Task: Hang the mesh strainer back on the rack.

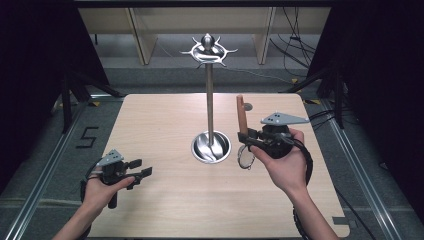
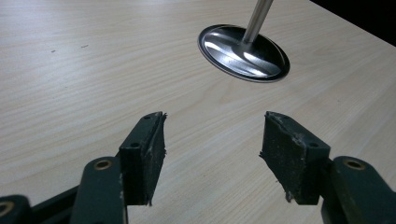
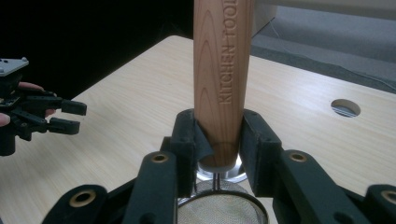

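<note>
A small strainer with a wooden handle [image 1: 241,115] stands upright in my right gripper [image 1: 246,137], its round mesh [image 1: 245,156] hanging below the jaws. In the right gripper view the pads of that gripper [image 3: 218,140] press on the lower end of the handle [image 3: 222,70], marked "KITCHEN TOOL", with the mesh [image 3: 219,210] underneath. A metal hook stand [image 1: 209,100] rises from its round base [image 1: 211,147] just left of the strainer. My left gripper [image 1: 141,169] rests low at the table's front left, open and holding nothing [image 2: 212,149].
The stand's hooks [image 1: 208,50] spread out at its top, well above the table. Its shiny base [image 2: 243,53] lies ahead of the left jaws. A small round hole [image 1: 247,106] sits in the tabletop behind the strainer. Black frames and cables flank the table.
</note>
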Tool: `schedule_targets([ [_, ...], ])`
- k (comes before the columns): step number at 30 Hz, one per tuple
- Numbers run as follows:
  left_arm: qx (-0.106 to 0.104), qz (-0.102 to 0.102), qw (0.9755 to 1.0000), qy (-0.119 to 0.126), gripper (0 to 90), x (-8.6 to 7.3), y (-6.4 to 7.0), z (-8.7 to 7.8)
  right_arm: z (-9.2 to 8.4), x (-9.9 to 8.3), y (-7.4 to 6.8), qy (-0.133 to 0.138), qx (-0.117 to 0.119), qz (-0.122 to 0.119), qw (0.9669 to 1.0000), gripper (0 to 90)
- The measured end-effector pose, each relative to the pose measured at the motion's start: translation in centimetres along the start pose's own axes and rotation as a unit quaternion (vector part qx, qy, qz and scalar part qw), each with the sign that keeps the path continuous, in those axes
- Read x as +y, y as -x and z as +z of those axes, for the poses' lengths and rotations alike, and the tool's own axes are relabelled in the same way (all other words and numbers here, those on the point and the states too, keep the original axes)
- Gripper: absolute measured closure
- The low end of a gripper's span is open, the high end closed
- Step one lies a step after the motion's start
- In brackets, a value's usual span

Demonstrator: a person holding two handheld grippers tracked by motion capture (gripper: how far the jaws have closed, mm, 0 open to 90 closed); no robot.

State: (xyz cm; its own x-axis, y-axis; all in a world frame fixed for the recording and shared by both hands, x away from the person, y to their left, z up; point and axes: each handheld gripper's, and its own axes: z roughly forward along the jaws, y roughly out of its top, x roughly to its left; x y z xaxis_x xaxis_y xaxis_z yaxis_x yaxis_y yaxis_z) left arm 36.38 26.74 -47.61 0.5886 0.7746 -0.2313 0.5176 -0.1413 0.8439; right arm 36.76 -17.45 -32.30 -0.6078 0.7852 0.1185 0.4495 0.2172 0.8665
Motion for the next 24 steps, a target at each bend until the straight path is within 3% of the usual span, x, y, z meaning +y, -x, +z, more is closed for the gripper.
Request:
schedule_targets([
  [4,-0.002,-0.004,1.0000,0.000,38.4,0.0,0.0,0.0,-0.1,0.4,0.0,-0.002,-0.001,0.010,1.0000,69.4],
  [5,-0.002,0.000,1.0000,-0.001,38.4,0.0,-0.1,0.0,-0.1,0.5,0.1,-0.002,0.001,-0.003,1.0000,69.3],
  [6,-0.002,0.000,1.0000,-0.001,38.4,0.0,-0.1,0.0,-0.2,0.6,0.0,-0.004,0.001,0.010,0.9999,69.4],
  [7,-0.001,0.000,1.0000,-0.001,38.4,0.0,-0.1,0.1,-0.1,0.7,0.1,0.002,0.001,-0.003,1.0000,69.3],
  [12,-0.001,0.000,1.0000,0.000,38.4,0.0,-0.1,0.1,-0.3,1.3,0.0,0.002,-0.002,0.005,1.0000,69.3],
  [15,-0.001,-0.001,1.0000,0.001,38.4,0.0,-0.1,0.0,-0.4,1.7,0.1,0.008,-0.004,-0.010,0.9999,69.3],
  [16,-0.001,-0.001,1.0000,0.001,38.4,0.0,-0.1,0.0,-0.4,1.8,-0.1,0.008,0.000,0.006,1.0000,69.3],
  [17,-0.001,-0.001,1.0000,0.001,38.4,0.0,-0.1,0.0,-0.4,2.0,0.2,0.011,-0.005,-0.013,0.9999,69.3],
  [18,-0.001,-0.002,1.0000,0.001,38.4,0.0,-0.1,0.0,-0.5,2.1,0.0,0.008,-0.006,-0.003,0.9999,69.3],
  [24,-0.002,-0.001,1.0000,0.001,38.4,0.0,-0.1,0.0,-0.6,2.8,0.1,0.019,-0.001,-0.005,0.9998,69.3],
])
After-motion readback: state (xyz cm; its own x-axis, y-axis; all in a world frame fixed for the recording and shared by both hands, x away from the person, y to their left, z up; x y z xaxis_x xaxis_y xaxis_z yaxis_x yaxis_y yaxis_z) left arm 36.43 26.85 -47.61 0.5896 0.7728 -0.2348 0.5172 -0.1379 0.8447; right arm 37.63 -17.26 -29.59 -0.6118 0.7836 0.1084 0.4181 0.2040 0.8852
